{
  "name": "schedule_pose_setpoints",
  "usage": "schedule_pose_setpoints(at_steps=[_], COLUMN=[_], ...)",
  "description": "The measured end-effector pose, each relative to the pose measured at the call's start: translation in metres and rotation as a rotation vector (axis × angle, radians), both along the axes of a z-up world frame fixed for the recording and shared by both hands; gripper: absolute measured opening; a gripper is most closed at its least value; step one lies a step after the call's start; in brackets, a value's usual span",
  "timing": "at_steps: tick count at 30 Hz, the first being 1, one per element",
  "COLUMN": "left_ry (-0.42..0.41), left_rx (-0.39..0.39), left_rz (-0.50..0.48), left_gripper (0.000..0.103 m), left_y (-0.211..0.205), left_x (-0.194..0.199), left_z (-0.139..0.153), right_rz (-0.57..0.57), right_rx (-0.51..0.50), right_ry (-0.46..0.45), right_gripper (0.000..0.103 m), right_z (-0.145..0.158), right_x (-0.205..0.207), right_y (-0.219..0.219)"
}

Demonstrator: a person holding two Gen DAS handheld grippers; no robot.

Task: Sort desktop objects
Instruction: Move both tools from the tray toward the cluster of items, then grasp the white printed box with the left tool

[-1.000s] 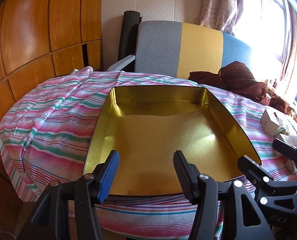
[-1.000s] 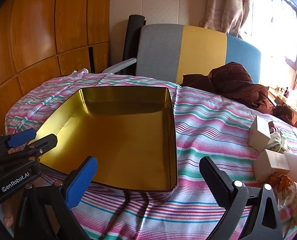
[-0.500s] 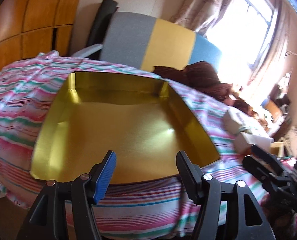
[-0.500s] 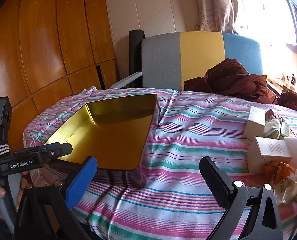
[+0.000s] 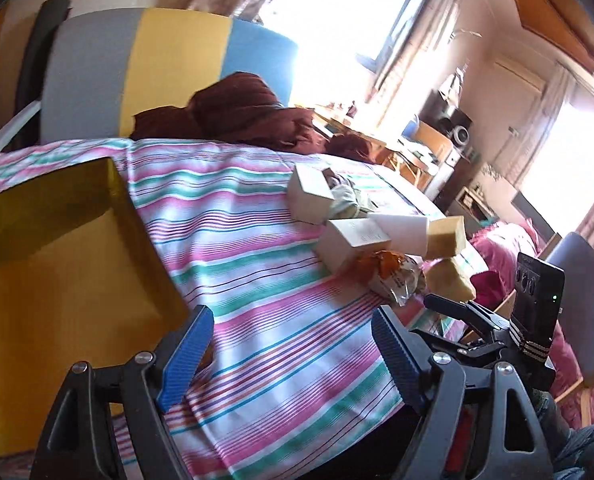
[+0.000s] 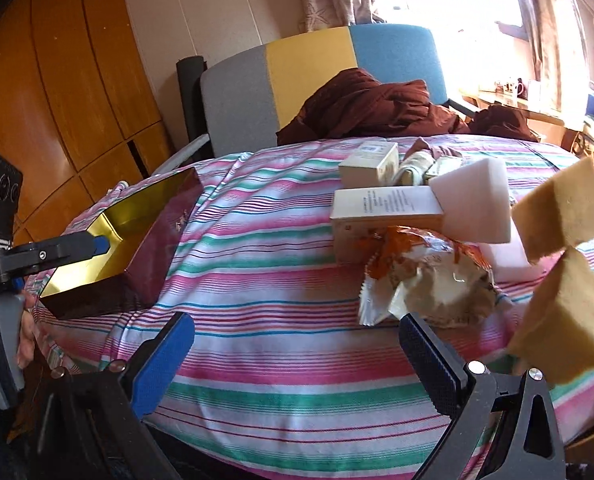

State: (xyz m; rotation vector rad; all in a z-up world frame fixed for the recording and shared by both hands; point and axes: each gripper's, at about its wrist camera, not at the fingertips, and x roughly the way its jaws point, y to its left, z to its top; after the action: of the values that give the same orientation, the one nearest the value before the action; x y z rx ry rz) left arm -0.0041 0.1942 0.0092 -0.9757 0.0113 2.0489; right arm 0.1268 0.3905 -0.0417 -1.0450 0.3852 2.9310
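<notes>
A gold tin box (image 5: 57,260) lies at the left on the striped cloth; its outside is maroon (image 6: 157,240). To the right is a pile: two cream cartons (image 6: 369,164) (image 6: 385,208), a white foam block (image 6: 473,200), two yellow sponges (image 6: 561,212) (image 6: 565,320) and a crinkled snack bag (image 6: 425,280). My left gripper (image 5: 293,348) hangs open over bare cloth beside the tin's near right corner. Open too, my right gripper (image 6: 297,356) is at the front edge, just short of the snack bag. Neither holds anything.
The striped cloth (image 6: 277,272) covers a rounded table. Behind it stands a grey, yellow and blue chair (image 6: 309,76) with a brown garment (image 6: 369,108) on it. Wood panels (image 6: 57,100) are at the left, a cluttered desk (image 5: 429,148) and grey chair (image 5: 585,304) at the right.
Both views have swung right, away from the gold tin and toward the pile of cartons, sponges and bag. Both grippers have stayed open with nothing in them.
</notes>
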Motion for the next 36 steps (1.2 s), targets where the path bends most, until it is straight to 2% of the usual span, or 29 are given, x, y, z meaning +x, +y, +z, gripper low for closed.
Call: schedule_pose_setpoints(at_steps=[5, 10, 12, 15, 22, 28, 35, 36], left_ry=[0.112, 0.180, 0.197, 0.195, 0.249, 0.246, 0.168, 0.149], left_rx=[-0.137, -0.279, -0.340, -0.386, -0.456, -0.504, -0.477, -0.469], left_rz=[-0.170, -0.373, -0.424, -0.484, -0.626, -0.702, -0.718, -0.721], left_gripper=[0.083, 0.083, 0.083, 0.083, 0.083, 0.083, 0.082, 0.078], left_y=[0.073, 0.130, 0.147, 0.165, 0.200, 0.216, 0.227, 0.227], left_x=[-0.002, -0.013, -0.021, -0.034, -0.040, -0.050, -0.059, -0.060], left_z=[0.004, -0.005, -0.010, -0.018, -0.029, -0.042, -0.053, -0.054], right_rz=[-0.007, 0.000, -0.002, 0.000, -0.003, -0.020, -0.011, -0.009], right_rx=[-0.001, -0.021, -0.029, -0.045, -0.097, -0.151, -0.154, -0.155], right_ry=[-0.004, 0.018, 0.026, 0.035, 0.041, 0.038, 0.055, 0.060], right_gripper=[0.103, 0.103, 0.103, 0.103, 0.103, 0.103, 0.103, 0.103], right_z=[-0.010, -0.016, -0.018, -0.021, -0.031, -0.043, -0.046, -0.046], right_x=[0.000, -0.002, -0.003, -0.005, -0.012, -0.013, -0.013, -0.013], right_y=[0.009, 0.013, 0.014, 0.017, 0.027, 0.040, 0.041, 0.041])
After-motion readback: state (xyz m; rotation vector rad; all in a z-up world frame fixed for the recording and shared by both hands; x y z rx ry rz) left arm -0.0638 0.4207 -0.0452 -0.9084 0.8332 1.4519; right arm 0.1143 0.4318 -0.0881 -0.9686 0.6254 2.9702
